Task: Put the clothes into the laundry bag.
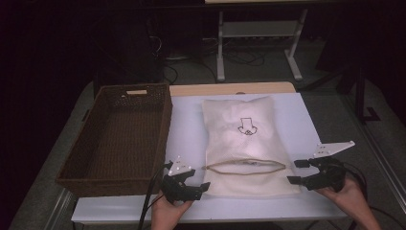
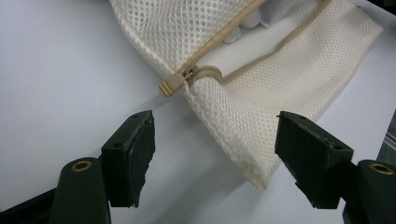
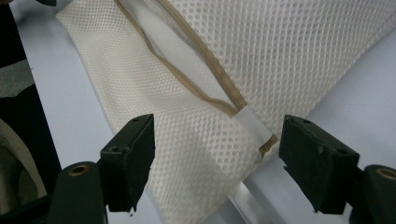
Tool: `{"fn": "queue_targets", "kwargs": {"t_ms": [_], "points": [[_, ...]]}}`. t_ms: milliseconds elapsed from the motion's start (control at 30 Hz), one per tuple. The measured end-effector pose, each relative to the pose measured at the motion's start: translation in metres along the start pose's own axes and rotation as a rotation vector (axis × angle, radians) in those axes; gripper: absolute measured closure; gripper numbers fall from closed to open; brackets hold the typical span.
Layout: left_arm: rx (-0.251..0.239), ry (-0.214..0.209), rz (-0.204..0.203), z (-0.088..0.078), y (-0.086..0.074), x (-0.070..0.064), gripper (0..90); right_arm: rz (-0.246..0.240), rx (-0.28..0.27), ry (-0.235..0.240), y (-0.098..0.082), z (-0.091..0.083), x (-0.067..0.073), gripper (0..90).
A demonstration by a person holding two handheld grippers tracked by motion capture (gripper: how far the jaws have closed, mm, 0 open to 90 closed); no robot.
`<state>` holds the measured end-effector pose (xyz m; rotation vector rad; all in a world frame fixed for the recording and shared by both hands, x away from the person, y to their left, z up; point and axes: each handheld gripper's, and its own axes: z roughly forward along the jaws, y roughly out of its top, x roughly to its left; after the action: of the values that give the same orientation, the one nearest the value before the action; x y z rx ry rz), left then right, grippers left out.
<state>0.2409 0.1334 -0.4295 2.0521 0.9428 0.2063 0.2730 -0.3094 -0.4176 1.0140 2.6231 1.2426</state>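
High view: both grippers gape empty | left gripper (image 2: 215,140) nears cream mesh zip bag (image 1: 242,143) | I pinch tan zipper pull (image 2: 169,85) squarely | right gripper (image 3: 217,154) anchors the corner.

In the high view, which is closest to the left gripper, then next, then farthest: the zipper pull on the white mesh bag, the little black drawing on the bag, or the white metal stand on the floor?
From the left gripper:
1. Tan zipper pull, just above it, at the left end of the white mesh bag's zipper.
2. Small black drawing, farther up the bag.
3. White metal stand, beyond the table on the floor.
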Motion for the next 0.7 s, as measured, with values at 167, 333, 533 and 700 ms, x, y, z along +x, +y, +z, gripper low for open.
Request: {"fn": "queue_targets", "kwargs": {"t_ms": [167, 333, 533, 700], "points": [[0.010, 0.008, 0.003, 0.001, -0.008, 0.000, 27.8, 0.006, 0.004, -0.005, -0.007, 0.001, 0.002, 26.1], [0.012, 0.005, 0.002, 0.000, -0.013, 0.001, 27.8, 0.006, 0.005, -0.017, -0.013, 0.002, 0.007, 25.9], [0.015, 0.001, 0.008, -0.002, -0.019, 0.001, 27.6, 0.004, -0.007, -0.023, -0.019, 0.002, 0.013, 25.8], [0.014, -0.023, 0.016, -0.003, -0.021, -0.002, 27.6, 0.004, -0.002, -0.029, -0.024, 0.004, 0.017, 25.1]]}}
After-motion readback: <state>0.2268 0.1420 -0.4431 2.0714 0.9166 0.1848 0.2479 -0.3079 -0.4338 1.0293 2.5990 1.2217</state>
